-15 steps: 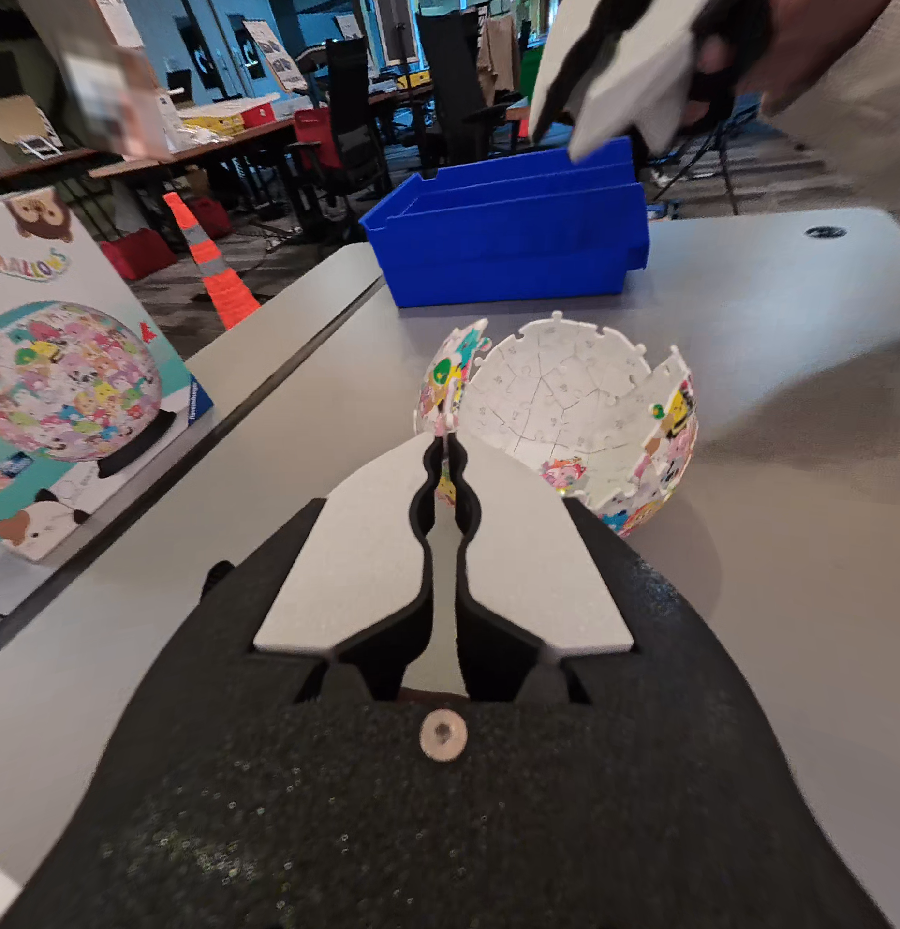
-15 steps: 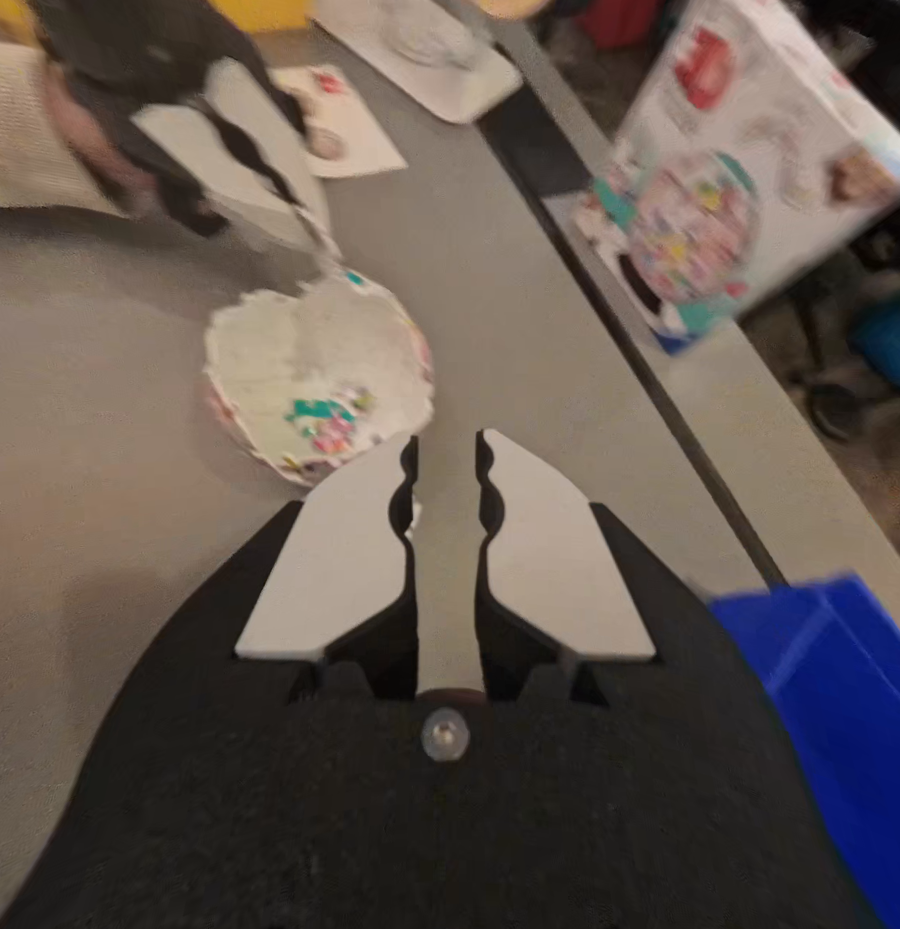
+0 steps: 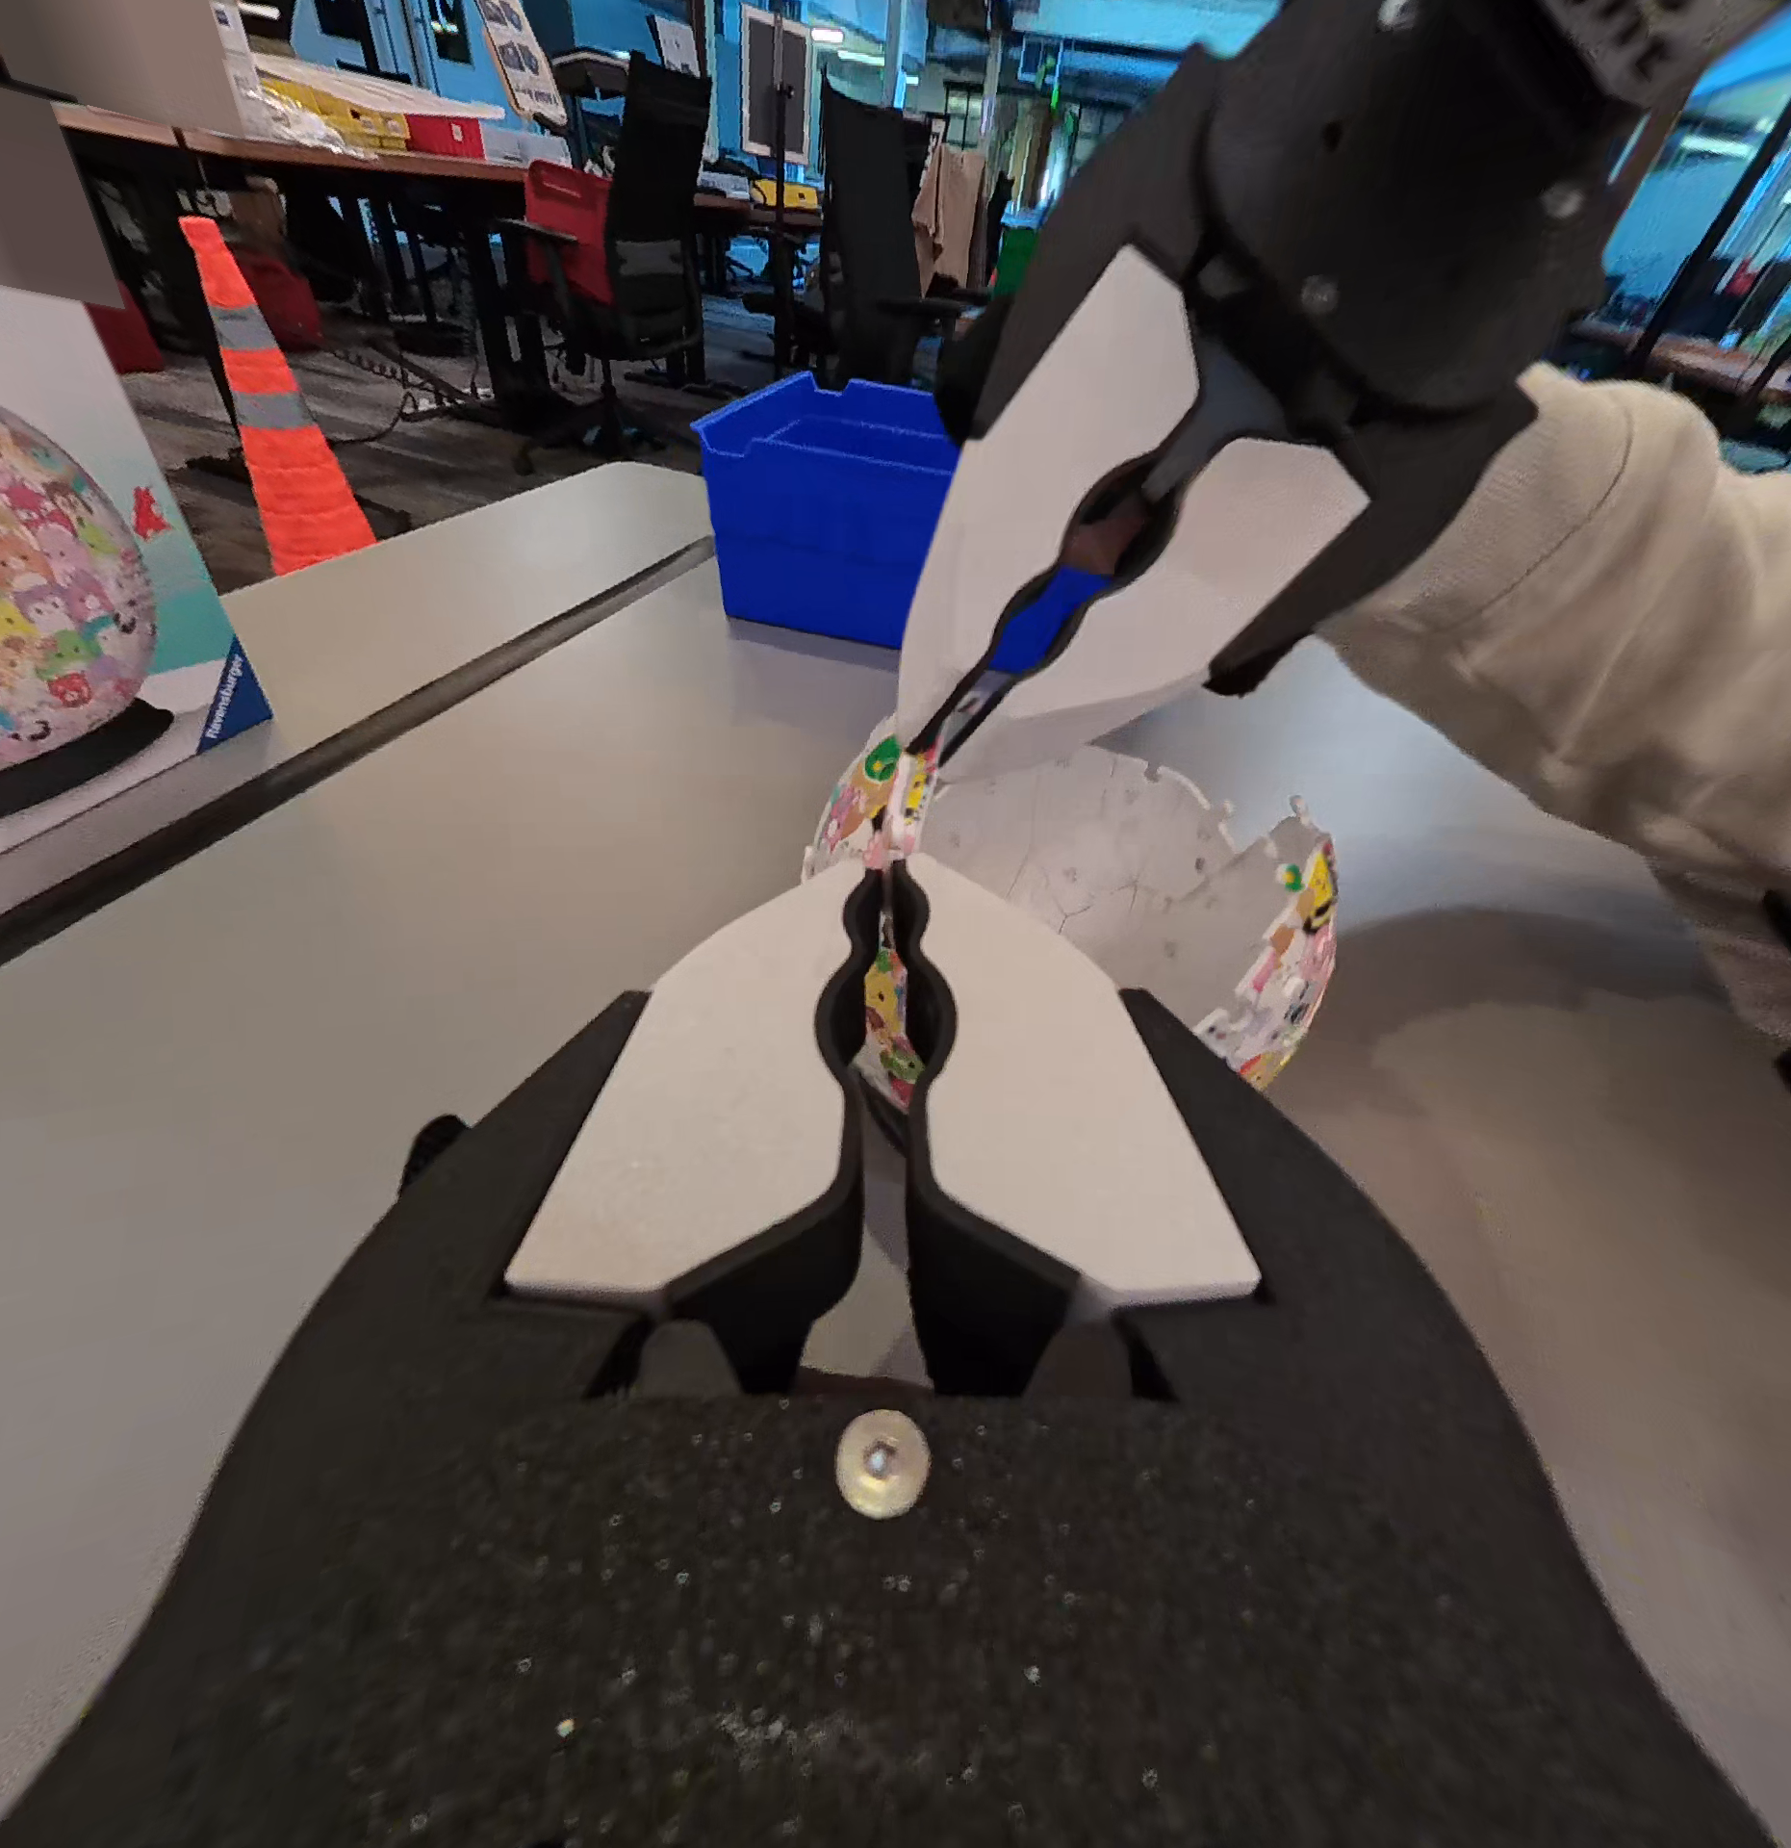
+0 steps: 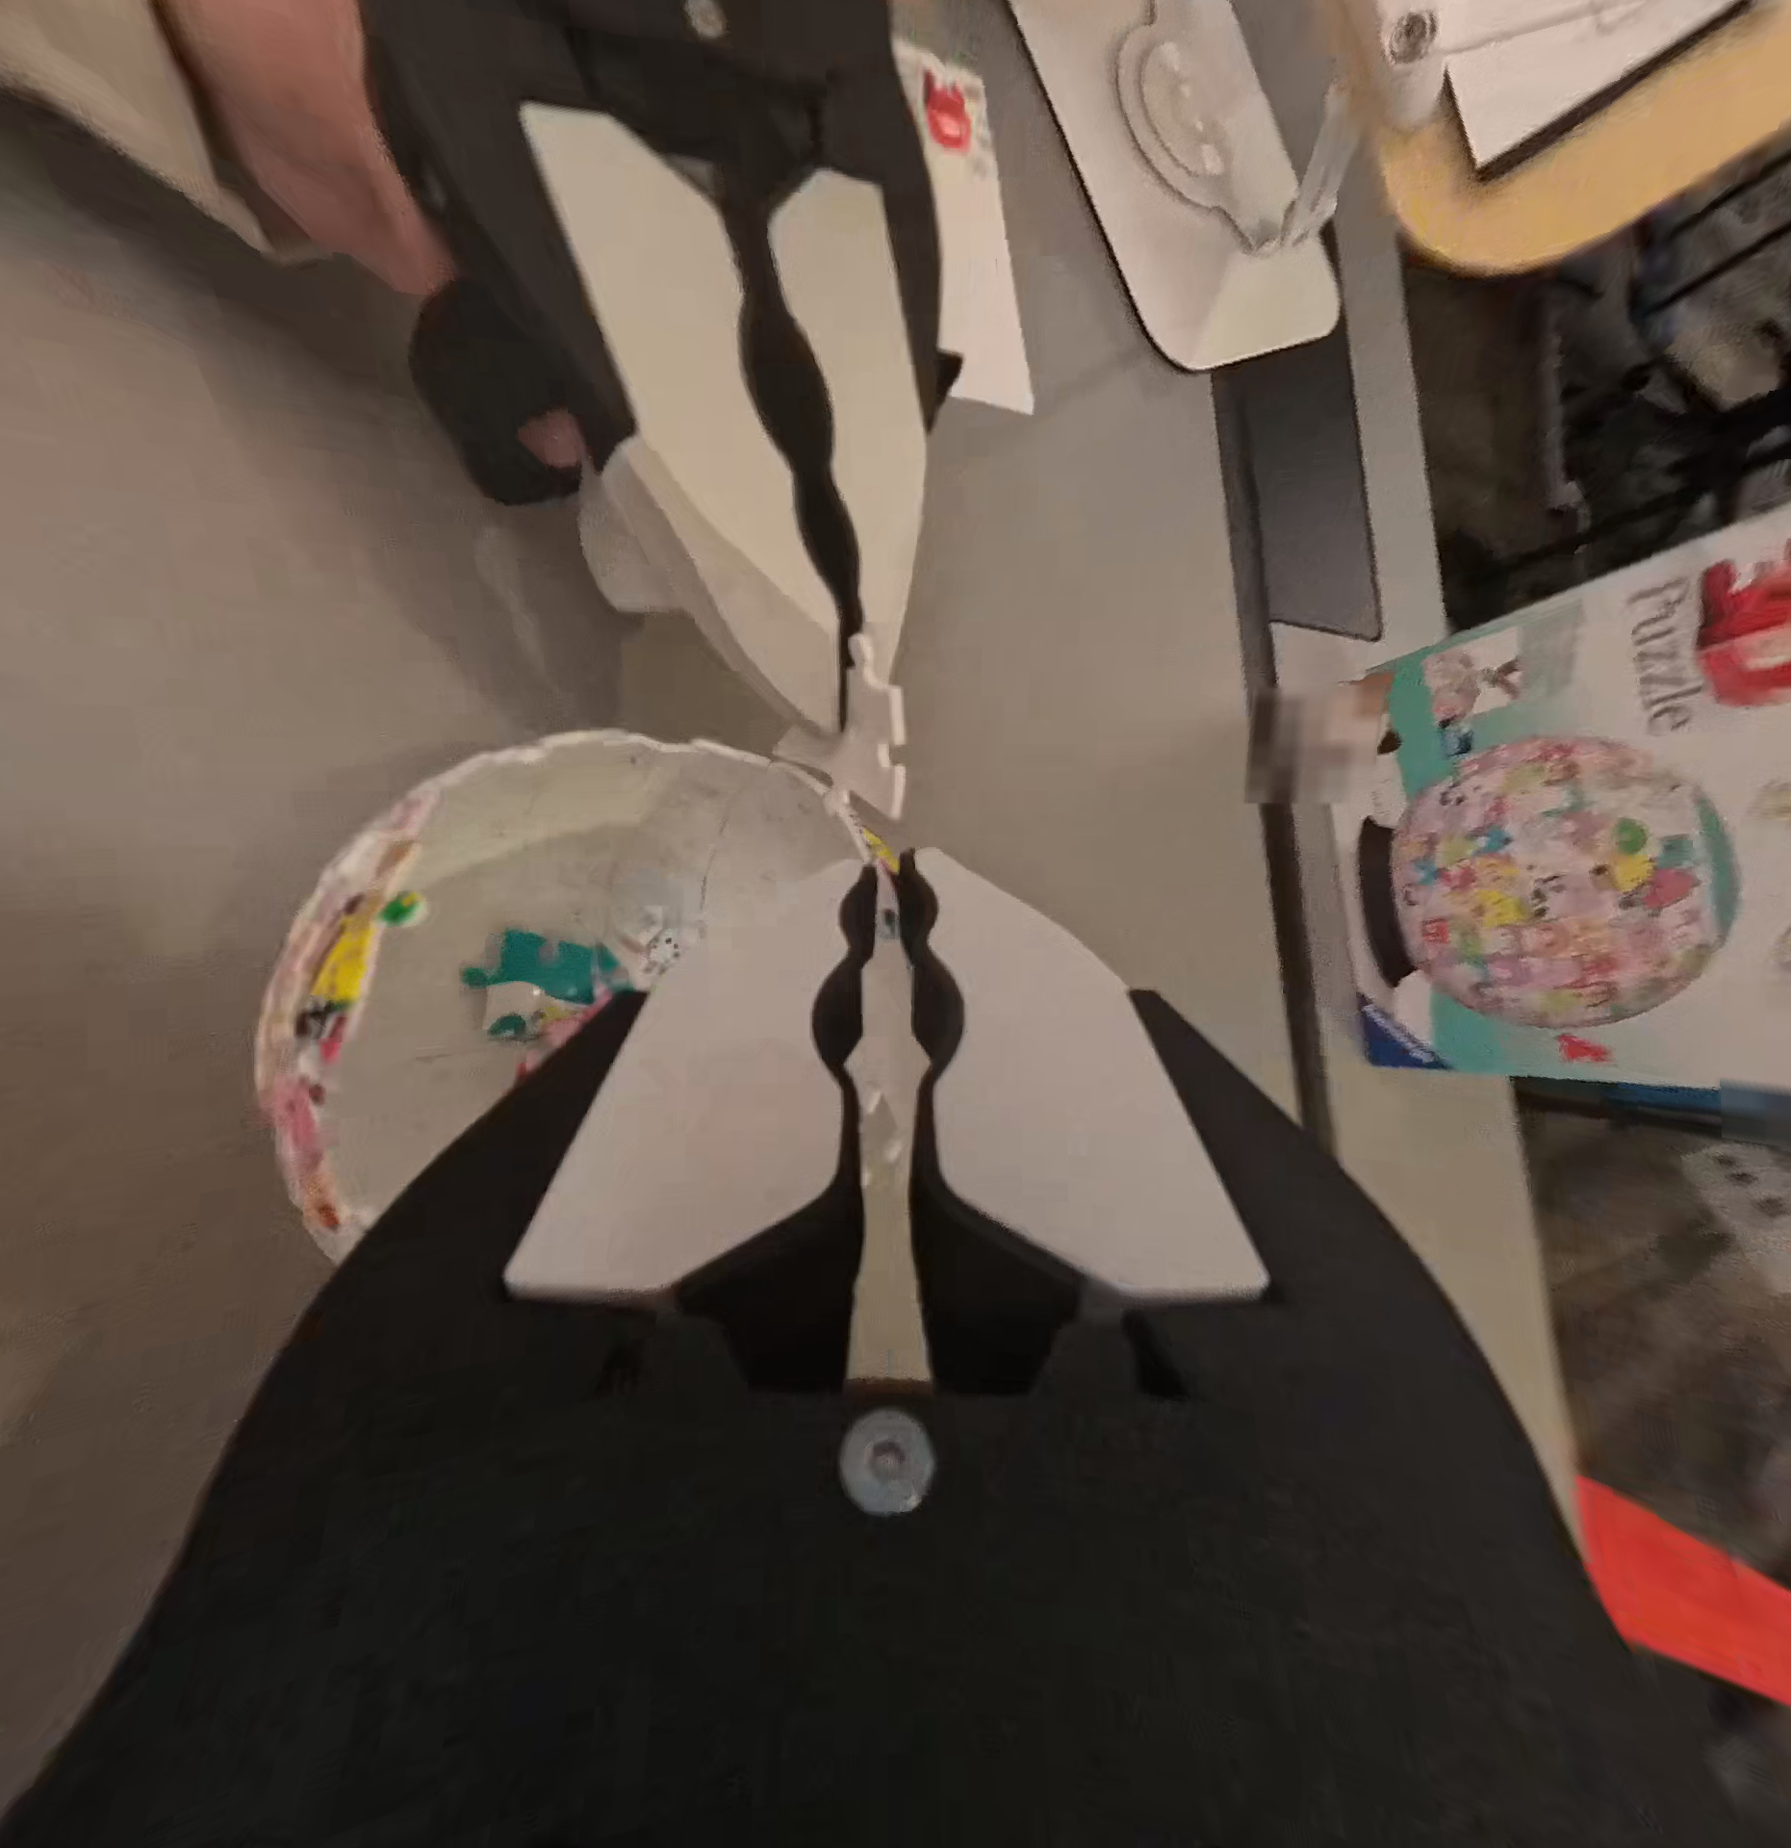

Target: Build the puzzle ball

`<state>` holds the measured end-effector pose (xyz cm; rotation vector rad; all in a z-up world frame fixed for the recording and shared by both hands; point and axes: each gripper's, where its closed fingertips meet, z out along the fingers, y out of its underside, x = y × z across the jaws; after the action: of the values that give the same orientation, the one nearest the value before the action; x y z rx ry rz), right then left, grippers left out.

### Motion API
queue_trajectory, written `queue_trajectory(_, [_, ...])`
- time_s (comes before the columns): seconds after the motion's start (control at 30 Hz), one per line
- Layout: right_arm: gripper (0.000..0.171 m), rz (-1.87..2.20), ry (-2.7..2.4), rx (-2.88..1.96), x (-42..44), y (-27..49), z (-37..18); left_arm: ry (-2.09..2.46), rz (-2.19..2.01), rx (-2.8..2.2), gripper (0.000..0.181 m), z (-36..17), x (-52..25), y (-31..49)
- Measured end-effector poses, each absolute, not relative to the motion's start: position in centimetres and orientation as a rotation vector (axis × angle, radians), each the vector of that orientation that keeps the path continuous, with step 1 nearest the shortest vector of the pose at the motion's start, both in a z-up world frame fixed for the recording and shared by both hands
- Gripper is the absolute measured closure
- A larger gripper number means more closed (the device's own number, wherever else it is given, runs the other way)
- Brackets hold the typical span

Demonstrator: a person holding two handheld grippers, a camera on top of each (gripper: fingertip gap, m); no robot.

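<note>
The half-built puzzle ball (image 3: 1121, 880) sits on the grey table as an open bowl, white inside and coloured outside; it also shows in the right wrist view (image 4: 571, 830). My left gripper (image 3: 889, 880) is shut on a puzzle piece (image 3: 903, 810) and holds it at the bowl's near rim. In the right wrist view the left gripper (image 4: 856, 650) comes from above with the white back of the piece (image 4: 876, 745) showing. My right gripper (image 4: 886, 862) is shut on the bowl's rim right beside that piece; it also shows in the left wrist view (image 3: 921, 745). Loose pieces (image 4: 541, 985) lie inside the bowl.
A blue bin (image 3: 821, 520) stands behind the ball. The puzzle box (image 3: 51, 620) stands to the left across a table gap (image 3: 371, 740), also in the right wrist view (image 4: 1571, 880). An orange cone (image 3: 271, 430) is on the floor. A cream sleeve (image 3: 1571, 650) reaches in from the right. The grippers are tip to tip, or close to it.
My right gripper has come down from above the bin to the bowl's rim and closed there. My left gripper stays shut on the piece at the rim.
</note>
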<state>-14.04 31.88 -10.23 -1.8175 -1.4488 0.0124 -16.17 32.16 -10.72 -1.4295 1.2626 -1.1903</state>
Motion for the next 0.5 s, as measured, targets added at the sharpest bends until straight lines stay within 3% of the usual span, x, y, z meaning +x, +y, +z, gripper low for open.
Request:
queue_trajectory(0.13, [0.167, 0.349, -1.244, -2.050, -14.2, 32.0, -10.6, 1.292, -1.089, -1.304, 0.180, -10.6, -16.5, 32.1])
queue_trajectory(0.5, [0.171, 0.685, -1.044, -2.318, -14.6, 32.5, -11.6, 1.397, -0.958, -1.076, 0.180, -9.1, -16.4, 29.9])
